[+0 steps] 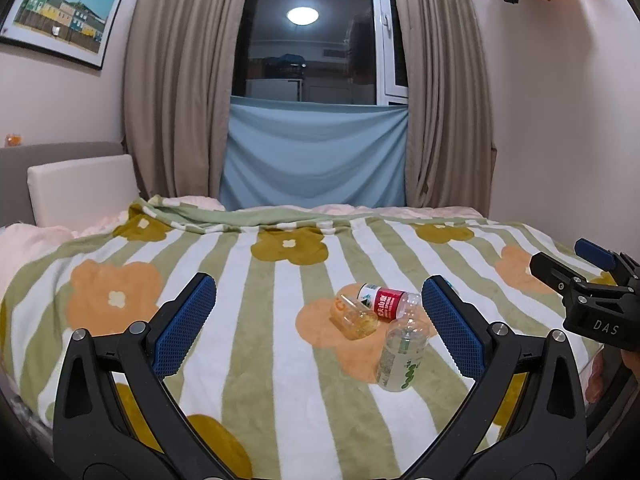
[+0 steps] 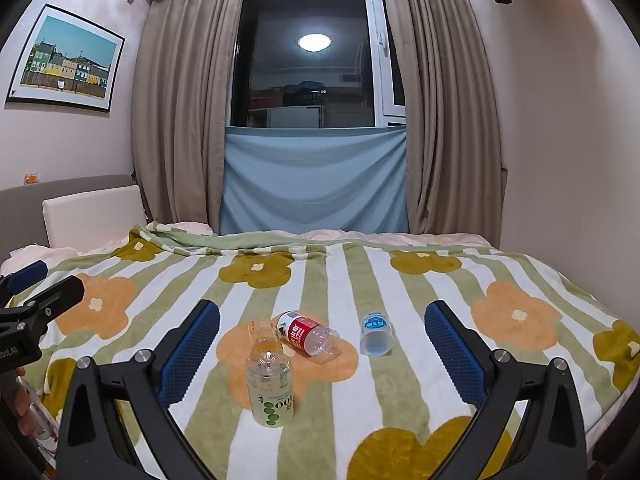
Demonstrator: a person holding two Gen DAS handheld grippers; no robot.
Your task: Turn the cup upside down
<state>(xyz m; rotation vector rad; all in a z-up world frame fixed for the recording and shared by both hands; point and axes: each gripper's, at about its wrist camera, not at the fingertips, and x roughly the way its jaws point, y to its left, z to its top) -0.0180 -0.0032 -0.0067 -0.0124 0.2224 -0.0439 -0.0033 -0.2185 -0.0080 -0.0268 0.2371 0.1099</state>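
Clear plastic cup (image 2: 376,334) with blue label stands upright on the blanket (image 2: 400,400), apart from the bottles. Right gripper (image 2: 322,346), jaws wide and empty, is nearer, cup slightly right of centre; left gripper (image 1: 318,320) likewise gapes empty.

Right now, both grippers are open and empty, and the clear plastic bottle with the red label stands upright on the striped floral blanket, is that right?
Not quite: the clear plastic bottle with the red label lies on its side on the striped floral blanket, as the right wrist view shows. The left gripper and right gripper are indeed open and empty.
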